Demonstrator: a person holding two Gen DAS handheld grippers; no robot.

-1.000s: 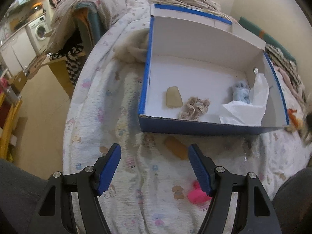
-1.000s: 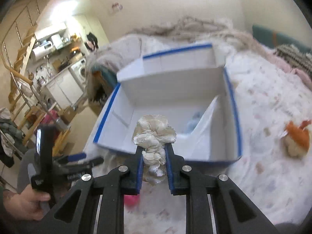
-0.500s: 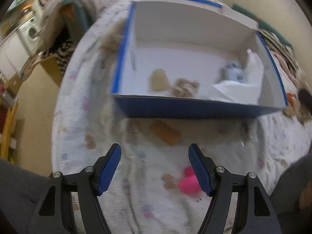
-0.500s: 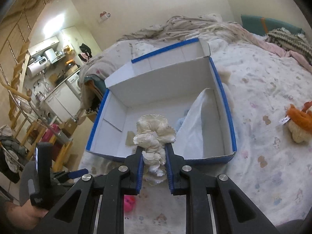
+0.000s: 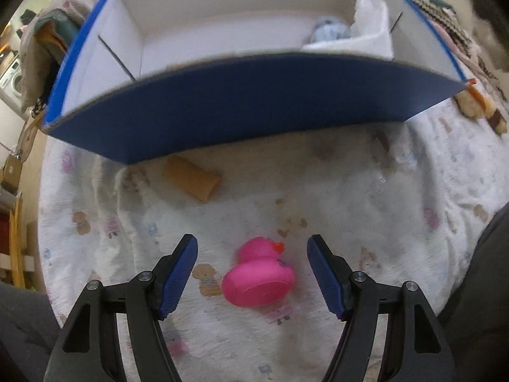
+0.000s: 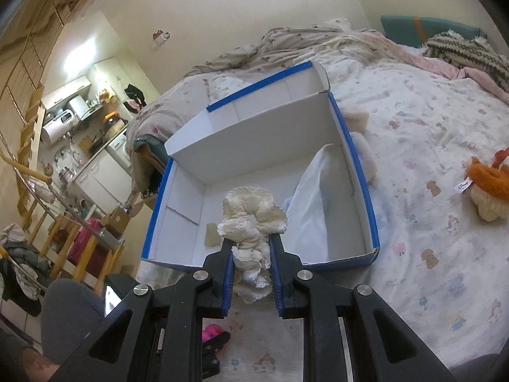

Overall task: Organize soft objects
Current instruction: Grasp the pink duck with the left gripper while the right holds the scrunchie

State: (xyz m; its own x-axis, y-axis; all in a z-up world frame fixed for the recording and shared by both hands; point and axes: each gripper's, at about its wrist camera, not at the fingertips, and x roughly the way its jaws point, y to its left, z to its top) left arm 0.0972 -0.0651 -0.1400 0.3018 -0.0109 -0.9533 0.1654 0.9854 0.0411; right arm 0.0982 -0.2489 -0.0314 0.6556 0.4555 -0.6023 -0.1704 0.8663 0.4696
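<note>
A blue-edged white cardboard box (image 5: pixel 248 108) stands on the bed; it also shows in the right wrist view (image 6: pixel 370 219). My left gripper (image 5: pixel 253 258) is open, low over the blanket, with a pink rubber duck (image 5: pixel 259 275) lying between its fingers. A tan foam roll (image 5: pixel 192 178) lies just in front of the box. My right gripper (image 6: pixel 250 243) is shut on a cream ruffled scrunchie (image 6: pixel 251 219), held above the box's near wall. Inside the box are a light blue soft item (image 5: pixel 331 31), white tissue paper (image 6: pixel 313 210) and a beige piece (image 6: pixel 211 238).
The bed has a white printed blanket (image 6: pixel 429 248). An orange and cream plush toy (image 6: pixel 490 187) lies to the right of the box. Crumpled bedding and a striped knit (image 6: pixel 467 51) lie at the far end. The kitchen and a stair rail are off to the left.
My left gripper has dropped down and forward, so the pink duck now lies between its fingers. My right gripper has held the scrunchie and risen higher over the box.
</note>
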